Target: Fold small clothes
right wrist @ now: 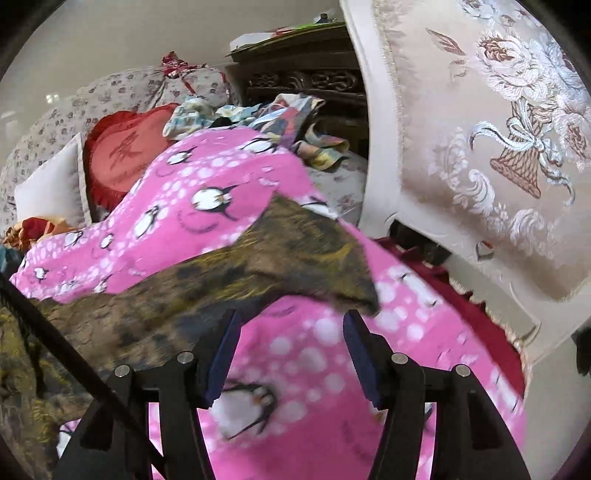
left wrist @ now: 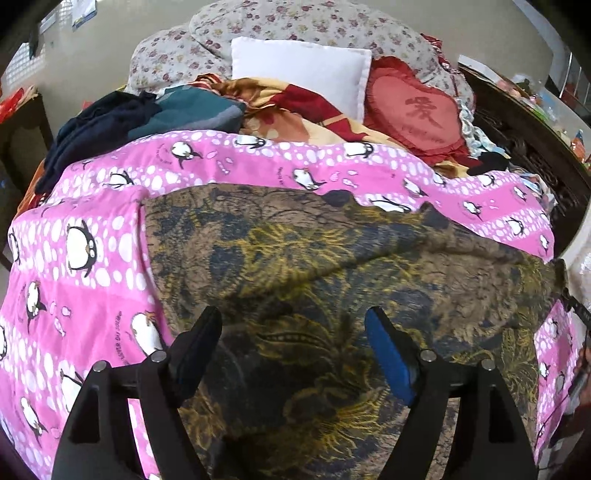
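crinkled brown batik cloth [left wrist: 332, 258] on quilted pink blanket [left wrist: 92, 295].

A pink penguin-print quilt [left wrist: 92, 236] covers the bed. Beyond it lie a white pillow [left wrist: 299, 74], a red heart-shaped cushion [left wrist: 417, 114] just beside it, and a floral duvet [left wrist: 295, 22] heaped behind both. Dark clothes [left wrist: 110, 122] are piled at the left. An embroidered chair back [right wrist: 480, 129] stands beside the bed.
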